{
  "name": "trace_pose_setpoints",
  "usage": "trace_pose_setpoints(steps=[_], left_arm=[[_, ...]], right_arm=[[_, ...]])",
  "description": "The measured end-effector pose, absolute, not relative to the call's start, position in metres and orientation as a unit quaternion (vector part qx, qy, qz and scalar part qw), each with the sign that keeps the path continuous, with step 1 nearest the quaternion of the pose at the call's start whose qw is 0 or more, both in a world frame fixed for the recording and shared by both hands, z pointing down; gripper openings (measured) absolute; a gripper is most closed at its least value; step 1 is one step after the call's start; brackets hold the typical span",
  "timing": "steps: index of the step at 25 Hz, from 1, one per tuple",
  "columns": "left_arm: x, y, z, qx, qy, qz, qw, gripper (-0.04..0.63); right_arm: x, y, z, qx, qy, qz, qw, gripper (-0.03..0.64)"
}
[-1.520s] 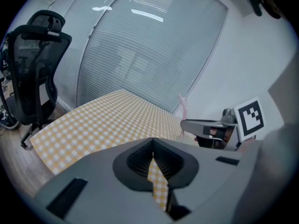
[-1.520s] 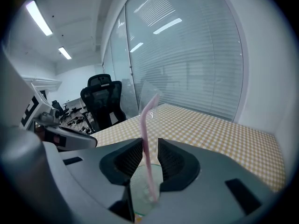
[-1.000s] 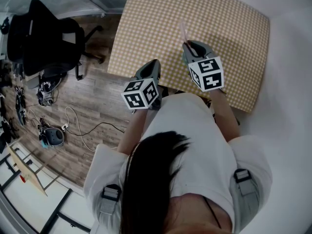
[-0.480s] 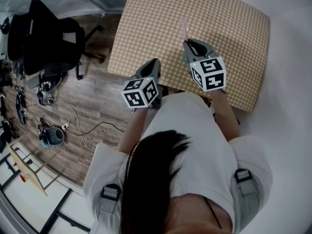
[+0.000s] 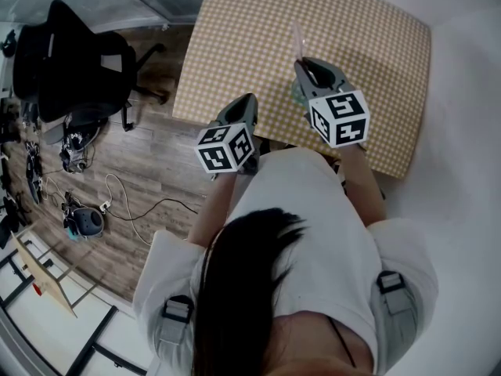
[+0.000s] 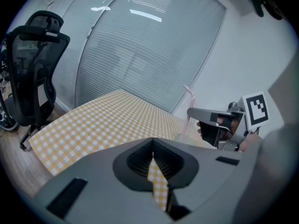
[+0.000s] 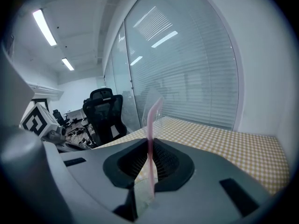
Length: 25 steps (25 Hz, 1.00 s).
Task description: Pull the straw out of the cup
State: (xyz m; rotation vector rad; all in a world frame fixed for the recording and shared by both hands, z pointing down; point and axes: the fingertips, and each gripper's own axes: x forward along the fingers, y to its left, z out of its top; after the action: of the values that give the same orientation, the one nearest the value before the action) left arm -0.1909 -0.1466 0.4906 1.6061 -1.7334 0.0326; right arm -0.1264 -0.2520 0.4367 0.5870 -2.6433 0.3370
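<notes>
A pink bendy straw [image 7: 150, 125] stands upright between the fingers of my right gripper [image 7: 150, 146], which is shut on it. In the head view the straw [image 5: 296, 44] sticks out past that gripper [image 5: 300, 63] over the yellow checked table [image 5: 368, 45]. The clear cup [image 5: 298, 94] shows only partly, under the gripper. The straw's lower end is hidden, so I cannot tell whether it is still inside the cup. My left gripper [image 5: 249, 100] hangs at the table's near edge, left of the cup, shut with nothing in it [image 6: 152, 153]. From there I see the straw [image 6: 188, 107] and the right gripper [image 6: 190, 112].
A black office chair [image 5: 74, 57] stands on the wooden floor left of the table, with cables and gear [image 5: 82, 218] around it. A glass wall with blinds [image 6: 149, 55] runs behind the table. A white wall [image 5: 470, 131] lies to the right.
My right gripper has risen a little with the straw in its grip. The left gripper has stayed where it was.
</notes>
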Motion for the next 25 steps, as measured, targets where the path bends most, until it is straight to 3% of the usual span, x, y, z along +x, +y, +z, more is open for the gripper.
trace_pose_setpoints(steps=[25], left_arm=[[-0.167, -0.150, 0.481, 0.651, -0.668, 0.011, 0.361, 0.009]], right_arm=[[-0.092, -0.247, 0.355, 0.230, -0.965, 0.090, 0.085, 0.054]])
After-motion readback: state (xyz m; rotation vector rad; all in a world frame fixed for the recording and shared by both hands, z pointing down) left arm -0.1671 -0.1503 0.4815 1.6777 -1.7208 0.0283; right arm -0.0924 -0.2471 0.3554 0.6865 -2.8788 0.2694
